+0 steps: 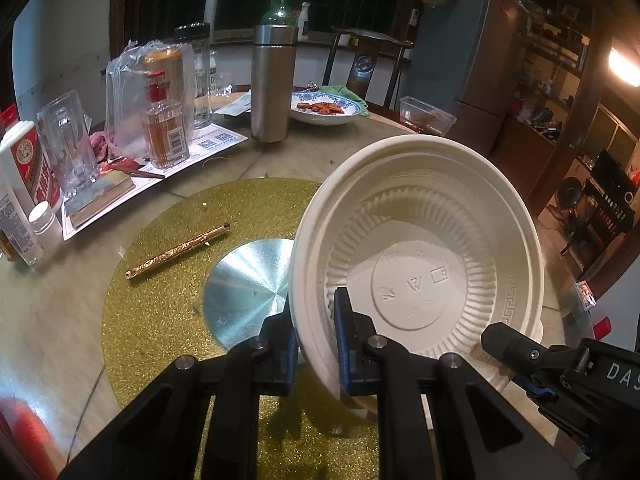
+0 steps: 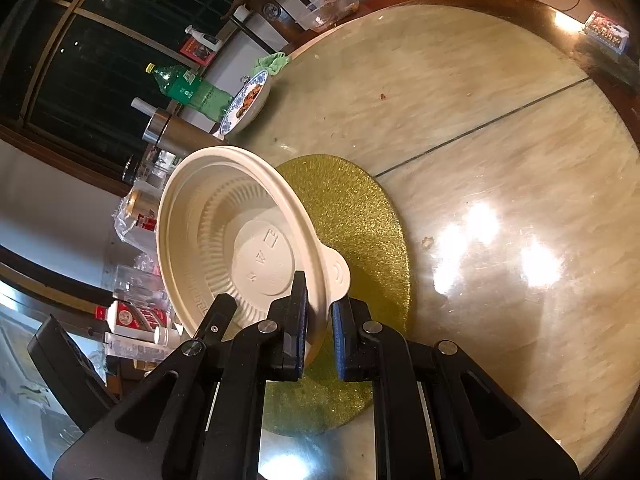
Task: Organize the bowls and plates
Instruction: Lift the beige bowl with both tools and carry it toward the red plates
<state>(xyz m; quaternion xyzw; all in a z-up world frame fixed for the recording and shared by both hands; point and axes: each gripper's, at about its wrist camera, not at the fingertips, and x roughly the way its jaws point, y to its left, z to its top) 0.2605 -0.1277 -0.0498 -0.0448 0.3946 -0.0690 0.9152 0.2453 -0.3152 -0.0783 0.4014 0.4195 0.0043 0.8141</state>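
1. Left wrist view: left claw clamped on the cream bowl rim at 7 o'clock; bowl tilted above the gold mat.
2. Right wrist view: right claw pinches the bowl rim near its tab.
3. Counter: pen on the mat at 10 o'clock.

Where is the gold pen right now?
In the left wrist view the ornate gold pen lies flat on the glittery gold round mat, left of the cream plastic bowl.
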